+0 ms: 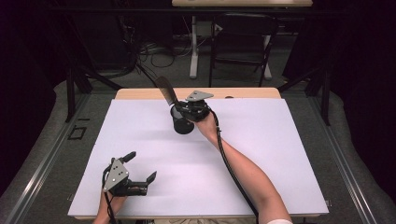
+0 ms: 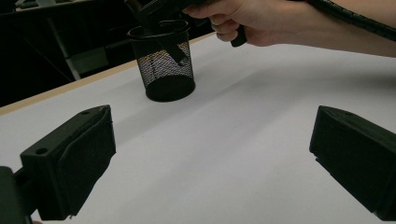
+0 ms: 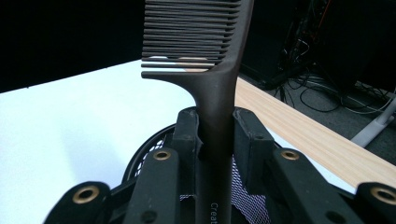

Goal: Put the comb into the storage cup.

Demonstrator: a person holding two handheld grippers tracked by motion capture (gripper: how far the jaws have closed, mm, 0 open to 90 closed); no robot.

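Right claw (image 3: 215,140) clamps the dark, fine-toothed comb (image 3: 205,56) by its slim handle, above the round black mesh cup (image 2: 163,65) on the white table (image 1: 261,154). Left claw (image 1: 140,172) sits wide, holding nothing.

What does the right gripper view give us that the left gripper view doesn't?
Right gripper view: the comb close up, teeth at top, its handle pinched between the right tongs, plus the table's wooden edge and floor cables.
Left gripper view: the left tongs standing open over the white table cover, the whole mesh cup from the side, and the hand working above it.
Both: the black mesh cup, the white cover, and the right tongs at the cup's rim.
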